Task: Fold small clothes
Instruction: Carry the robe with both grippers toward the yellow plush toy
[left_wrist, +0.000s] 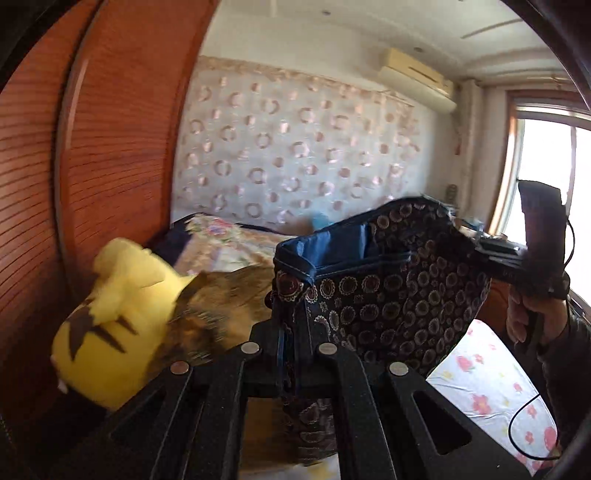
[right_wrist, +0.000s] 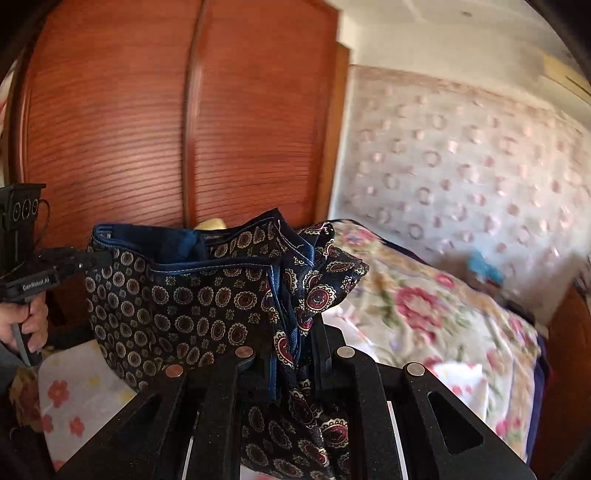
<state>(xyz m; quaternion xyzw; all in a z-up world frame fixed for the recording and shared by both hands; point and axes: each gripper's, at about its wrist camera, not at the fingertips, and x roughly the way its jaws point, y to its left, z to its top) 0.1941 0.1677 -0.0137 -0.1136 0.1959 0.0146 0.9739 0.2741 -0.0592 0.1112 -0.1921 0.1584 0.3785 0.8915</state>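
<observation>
A small dark navy garment (left_wrist: 388, 291) with a circle and paisley print and a blue waistband hangs in the air between my two grippers. My left gripper (left_wrist: 290, 347) is shut on one end of its waistband. My right gripper (right_wrist: 291, 350) is shut on the other end, where the cloth bunches up (right_wrist: 317, 288). In the left wrist view the right gripper (left_wrist: 480, 247) grips the garment's far corner. In the right wrist view the left gripper (right_wrist: 92, 260) grips the corner at the left. The waistband is stretched open between them.
A bed with a white flowered sheet (left_wrist: 487, 387) lies below. A folded floral quilt (right_wrist: 424, 314) lies on it. A yellow plush toy (left_wrist: 110, 332) sits by the red-brown wardrobe (right_wrist: 147, 129). A curtain (left_wrist: 295, 147) hangs behind, and a window (left_wrist: 546, 177) is at the right.
</observation>
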